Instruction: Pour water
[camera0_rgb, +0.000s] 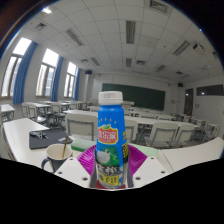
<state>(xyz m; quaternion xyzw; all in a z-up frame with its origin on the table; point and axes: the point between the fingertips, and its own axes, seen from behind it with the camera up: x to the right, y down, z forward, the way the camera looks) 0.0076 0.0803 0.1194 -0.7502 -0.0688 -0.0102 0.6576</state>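
Observation:
A plastic bottle (111, 135) with a blue cap, an orange and green label, stands upright between my gripper's (112, 165) two fingers. Both magenta pads (88, 157) press against its lower sides, so the gripper is shut on it. The bottle's base is hidden below the fingers, so I cannot tell whether it rests on the table. A white cup (58, 155) with a dark inside stands on the white table (25, 135), to the left of the fingers and close to them.
A dark flat thing (42, 138) lies on the table beyond the cup. Rows of white desks and chairs (160, 128) fill the classroom behind. A green blackboard (140, 95) hangs on the far wall, and windows (45, 72) run along the left.

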